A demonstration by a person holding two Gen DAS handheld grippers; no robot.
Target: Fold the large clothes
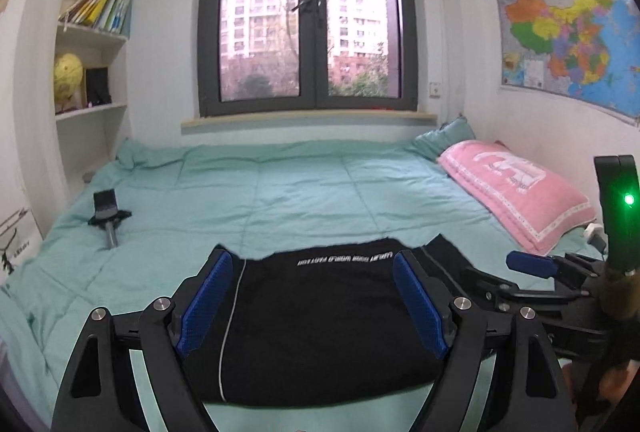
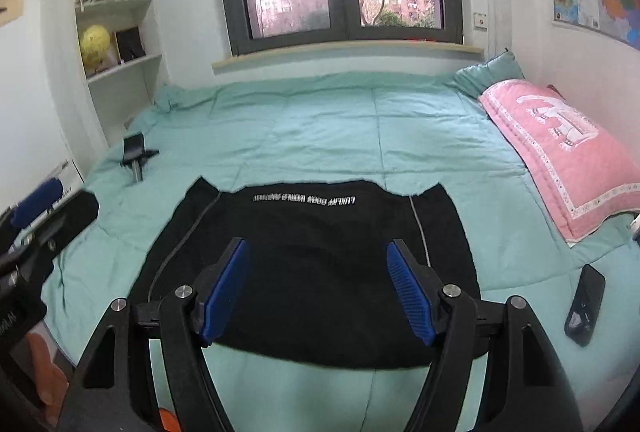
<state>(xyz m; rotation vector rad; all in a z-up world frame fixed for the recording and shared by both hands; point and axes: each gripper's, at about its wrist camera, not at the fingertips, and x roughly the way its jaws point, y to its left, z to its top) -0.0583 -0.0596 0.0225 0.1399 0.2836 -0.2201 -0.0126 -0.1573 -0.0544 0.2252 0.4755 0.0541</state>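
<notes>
- While the left wrist view is looking across the bed (image 1: 280, 183), the left claw (image 1: 312, 308) is hanging above the near edge with its blue pads (image 1: 206, 302) spread wide and nothing lying between them.
- Beneath and beyond those pads, the folded black garment (image 1: 320, 336) is lying flat on the green quilt near the front edge of the bed, its line of white lettering (image 1: 344, 258) running along the far edge and a thin white stripe (image 1: 230, 316) running down its left part.
- Off to the right in this view, the right claw (image 1: 532, 264) is showing from the side, with a green light (image 1: 629, 199) glowing on the device above it.
- Further back, a pink pillow (image 1: 516, 191) is resting on the right of the bed, a phone holder (image 1: 107, 213) is lying on the left, and a window (image 1: 308, 27), a bookshelf (image 1: 96, 31) and a wall map (image 1: 568, 31) are filling the walls.

- Turning to the right wrist view, the right claw (image 2: 318, 292) is likewise standing open, pads apart and gripping nothing, held above the garment (image 2: 320, 232), which is spreading flat on the quilt without touching the pads.
- At the left edge, part of the left claw (image 2: 36, 207) is showing, blurred.
- Beside the garment on the right, a dark remote-like object (image 2: 585, 306) is lying on the quilt just below the pillow (image 2: 560, 143).
</notes>
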